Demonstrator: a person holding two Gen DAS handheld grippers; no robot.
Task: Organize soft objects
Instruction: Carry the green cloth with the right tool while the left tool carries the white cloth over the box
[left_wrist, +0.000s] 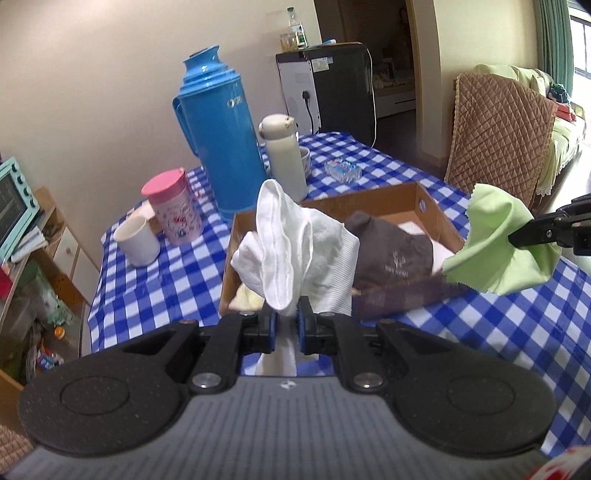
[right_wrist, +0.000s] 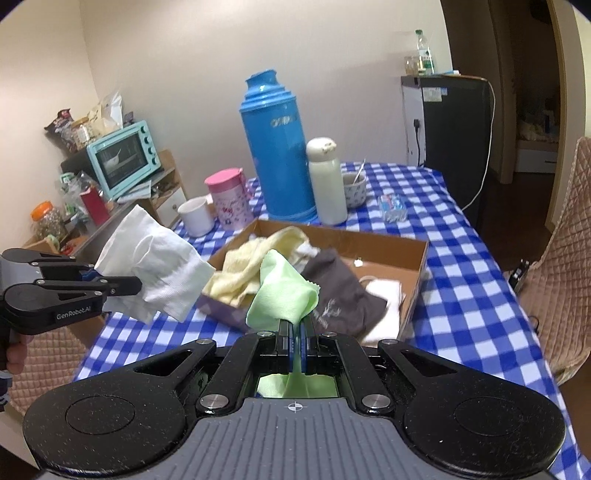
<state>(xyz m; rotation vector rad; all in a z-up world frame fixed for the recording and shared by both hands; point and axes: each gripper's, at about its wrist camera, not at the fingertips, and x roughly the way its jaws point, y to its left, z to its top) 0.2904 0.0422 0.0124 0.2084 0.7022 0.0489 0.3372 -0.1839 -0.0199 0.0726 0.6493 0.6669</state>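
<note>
The left gripper (left_wrist: 286, 325) had its jaws pinched on a white sock (left_wrist: 295, 254), ribbed and limp. The right gripper (right_wrist: 297, 343) clamped a thin green cloth (right_wrist: 282, 295) with a pinked edge. Both hung above the table (left_wrist: 498, 325), the shallow cardboard box (right_wrist: 417, 280) just ahead, holding a yellow towel (right_wrist: 243, 266) and a grey pouch (right_wrist: 340, 291); the right looked slightly nearer.

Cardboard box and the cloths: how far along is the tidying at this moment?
Partly done. The cardboard box already holds a yellow towel, a grey cloth and a white cloth. In hand: the left gripper is shut on a white sock, the right gripper on a green cloth, both held up near the box. Left: getting those two placed.
</note>
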